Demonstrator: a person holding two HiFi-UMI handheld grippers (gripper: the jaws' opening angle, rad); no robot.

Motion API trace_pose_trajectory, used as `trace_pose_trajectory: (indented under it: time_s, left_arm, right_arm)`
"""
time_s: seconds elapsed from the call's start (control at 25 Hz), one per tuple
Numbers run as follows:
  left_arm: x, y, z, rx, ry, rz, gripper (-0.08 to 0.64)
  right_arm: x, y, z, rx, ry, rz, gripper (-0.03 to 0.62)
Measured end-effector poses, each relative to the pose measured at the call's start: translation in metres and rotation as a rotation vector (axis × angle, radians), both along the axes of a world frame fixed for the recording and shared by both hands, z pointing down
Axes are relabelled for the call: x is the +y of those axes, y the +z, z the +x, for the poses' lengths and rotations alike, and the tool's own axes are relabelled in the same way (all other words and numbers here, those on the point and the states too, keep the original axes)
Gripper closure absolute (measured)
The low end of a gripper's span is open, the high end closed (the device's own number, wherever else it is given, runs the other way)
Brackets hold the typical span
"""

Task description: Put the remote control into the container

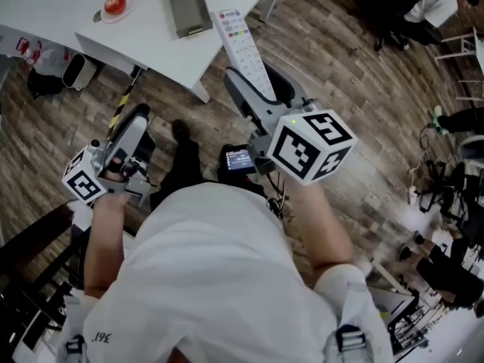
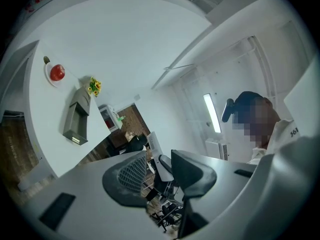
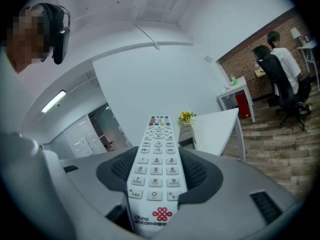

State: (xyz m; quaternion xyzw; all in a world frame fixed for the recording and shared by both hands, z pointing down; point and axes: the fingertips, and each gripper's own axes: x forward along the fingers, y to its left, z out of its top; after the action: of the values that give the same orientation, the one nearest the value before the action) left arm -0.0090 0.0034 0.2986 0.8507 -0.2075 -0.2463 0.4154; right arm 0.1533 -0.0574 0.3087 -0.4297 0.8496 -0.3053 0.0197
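Right gripper is clenched on the remote control, gripping its lower end; the button end projects forward past the jaws. Left gripper is released, jaws slightly apart with nothing between them, held low at the person's left side. The step in hand appears to be transport. The grey container stands on the white table, ahead of the remote tip and not touching it. The next move likely calls for aligning the remote over the container, lowering, then releasing.
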Motion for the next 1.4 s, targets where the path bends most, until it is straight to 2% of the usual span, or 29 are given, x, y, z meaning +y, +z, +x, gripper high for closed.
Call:
trace_pose_trajectory:
  time_s: [0.52,0.84,1.16,1.4]
  left_arm:
    - [-0.106,0.020,-0.063,-0.016,0.150,-0.048,0.407]
    - [-0.147,0.031,-0.106,-0.026,0.214,-0.062,0.407]
    - [-0.159,0.037,-0.111,-0.036,0.235,-0.079,0.407]
    - [-0.164,0.042,-0.108,-0.036,0.205,-0.086,0.407]
  right_arm:
    - [-0.078,0.018,-0.062,0.070,0.124,-0.060,0.350]
    - [-0.110,0.025,-0.102,0.091,0.187,-0.077,0.350]
    - [-0.116,0.024,-0.112,0.114,0.202,-0.087,0.350]
    - [-0.127,0.031,-0.112,0.125,0.167,-0.099,0.350]
